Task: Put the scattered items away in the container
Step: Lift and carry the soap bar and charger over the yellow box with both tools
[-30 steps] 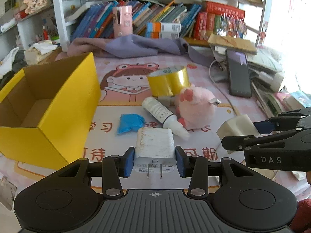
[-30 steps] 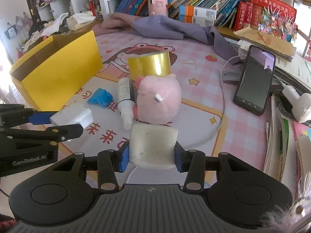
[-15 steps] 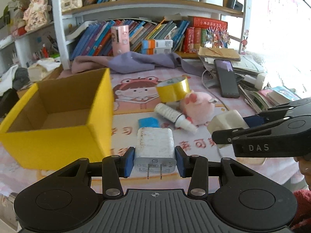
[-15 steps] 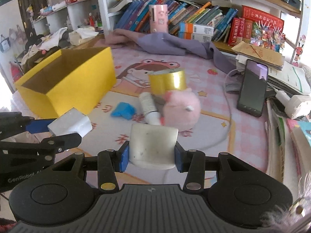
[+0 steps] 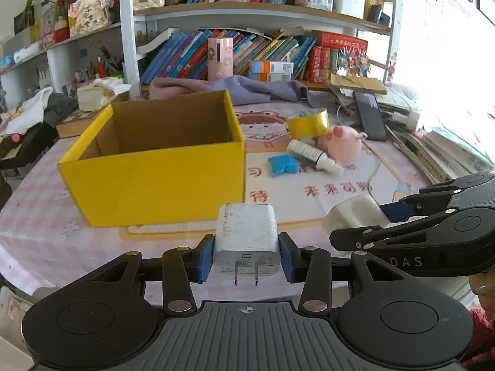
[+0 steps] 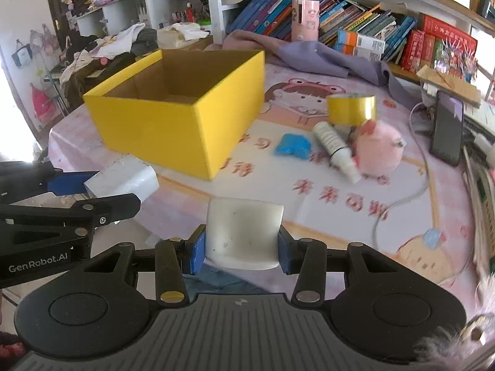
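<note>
My left gripper is shut on a white plug charger, held in the air in front of the open yellow box. My right gripper is shut on a white block, held to the right of the left one; that block also shows in the left wrist view. The box looks empty inside. On the mat right of the box lie a blue cloth, a white bottle, a pink plush toy and a gold tape roll.
A phone with a white cable lies at the right, beside stacked books. A purple cloth and bookshelves stand behind. The table's near edge is just below both grippers.
Both grippers, still holding their items, have pulled back and risen and swung left, so the yellow box now stands more centred in front of them.
</note>
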Motion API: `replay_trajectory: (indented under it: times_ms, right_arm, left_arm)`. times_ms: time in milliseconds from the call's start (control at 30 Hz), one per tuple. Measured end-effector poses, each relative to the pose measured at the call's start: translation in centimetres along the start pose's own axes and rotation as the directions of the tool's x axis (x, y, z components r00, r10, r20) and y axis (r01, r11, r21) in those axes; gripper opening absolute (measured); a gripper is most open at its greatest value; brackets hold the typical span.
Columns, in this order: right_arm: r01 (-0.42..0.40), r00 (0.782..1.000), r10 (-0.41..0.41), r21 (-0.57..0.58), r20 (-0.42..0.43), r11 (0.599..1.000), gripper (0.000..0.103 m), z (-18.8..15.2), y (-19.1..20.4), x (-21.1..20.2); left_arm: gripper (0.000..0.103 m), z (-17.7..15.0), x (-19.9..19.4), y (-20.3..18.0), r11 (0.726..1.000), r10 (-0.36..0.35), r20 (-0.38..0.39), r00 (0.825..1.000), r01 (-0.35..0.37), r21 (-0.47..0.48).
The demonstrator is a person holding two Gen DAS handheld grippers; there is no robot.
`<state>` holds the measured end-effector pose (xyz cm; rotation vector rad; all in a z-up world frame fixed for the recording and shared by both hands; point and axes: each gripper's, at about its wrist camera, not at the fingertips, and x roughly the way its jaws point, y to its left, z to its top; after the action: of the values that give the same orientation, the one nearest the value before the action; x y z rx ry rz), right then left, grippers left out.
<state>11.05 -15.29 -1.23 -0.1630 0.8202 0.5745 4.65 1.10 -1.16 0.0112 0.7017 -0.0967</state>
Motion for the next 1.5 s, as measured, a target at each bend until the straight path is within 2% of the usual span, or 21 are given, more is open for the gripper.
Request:
replay_trajectory:
  times_ms: [233, 600, 1033, 1500]
  right_arm:
    - [0.006, 1.000, -0.006, 0.022, 0.003, 1.000, 0.043, -1.3, 4.2, -0.2]
    - [-0.010, 1.000, 0.010, -0.044, 0.011, 0.999, 0.043, -0.9, 8.6, -0.3]
    - [-0.035, 0.999, 0.034, -0.072, -0.010, 0.997, 0.043, -0.9, 10.8, 0.2]
    - [-0.077, 0.997, 0.074, -0.118, -0.028, 0.990, 0.043, 0.1, 12.3, 1.4]
  left_arm:
    - [0.042, -2.0, -1.9, 2.9, 1.000, -0.006, -0.002, 1.000, 0.006, -0.004]
    - [0.042, -2.9, -3.5, 6.0, 0.999, 0.008, 0.021, 1.000, -0.007, -0.043]
    - [0.042, -3.9, -4.2, 7.7, 0.998, 0.008, 0.006, 1.000, -0.008, -0.060]
    - [0.042, -3.8, -3.9, 9.4, 0.994, 0.040, -0.004, 0.999, -0.040, -0.100]
